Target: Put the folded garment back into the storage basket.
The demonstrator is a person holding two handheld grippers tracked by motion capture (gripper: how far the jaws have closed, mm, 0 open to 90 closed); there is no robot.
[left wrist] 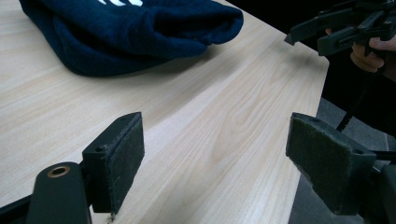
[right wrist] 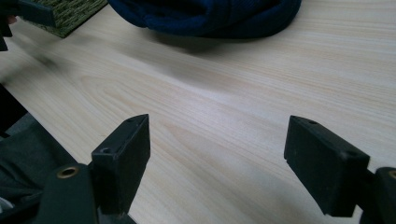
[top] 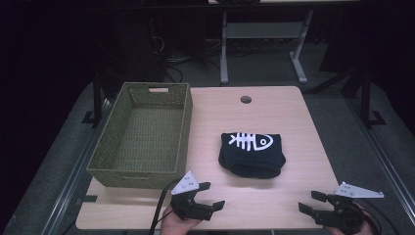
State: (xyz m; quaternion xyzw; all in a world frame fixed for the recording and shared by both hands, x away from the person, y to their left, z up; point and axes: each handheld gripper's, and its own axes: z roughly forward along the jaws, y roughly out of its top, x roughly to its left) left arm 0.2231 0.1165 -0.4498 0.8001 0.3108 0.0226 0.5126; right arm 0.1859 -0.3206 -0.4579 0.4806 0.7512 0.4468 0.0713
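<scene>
Left gripper [top: 211, 194]: jaws apart, empty, at the table's [top: 293, 127] near edge.
Right gripper [top: 310, 202]: jaws apart, empty.
Sweater [top: 251, 154]: folded mid-table, right of the basket [top: 142, 169].

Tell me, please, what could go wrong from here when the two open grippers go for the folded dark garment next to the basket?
1. The folded garment is thick and rounded; the left gripper or right gripper may pinch just the top layer, so it could unfold when lifted.
2. The basket has tall walls; a hanging edge might catch on the rim.
3. Both grippers sit near the table front edge, with cables trailing that might snag.
</scene>
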